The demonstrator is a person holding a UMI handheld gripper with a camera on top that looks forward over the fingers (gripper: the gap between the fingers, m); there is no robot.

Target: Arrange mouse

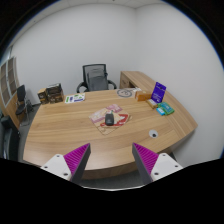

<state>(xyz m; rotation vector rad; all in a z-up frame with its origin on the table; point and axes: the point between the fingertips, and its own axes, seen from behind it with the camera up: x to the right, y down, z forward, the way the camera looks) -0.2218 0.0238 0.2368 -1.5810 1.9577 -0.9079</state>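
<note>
A dark mouse lies on a pale mat with red marks in the middle of a curved wooden table. It is well beyond my fingers. My gripper hovers over the table's near edge, open, with nothing between the magenta pads. The right pad shows too.
A black office chair stands behind the table. Books and boxes sit at the far left, a purple stand and a teal item at the right. A small white object lies near the right front. Papers lie at the back.
</note>
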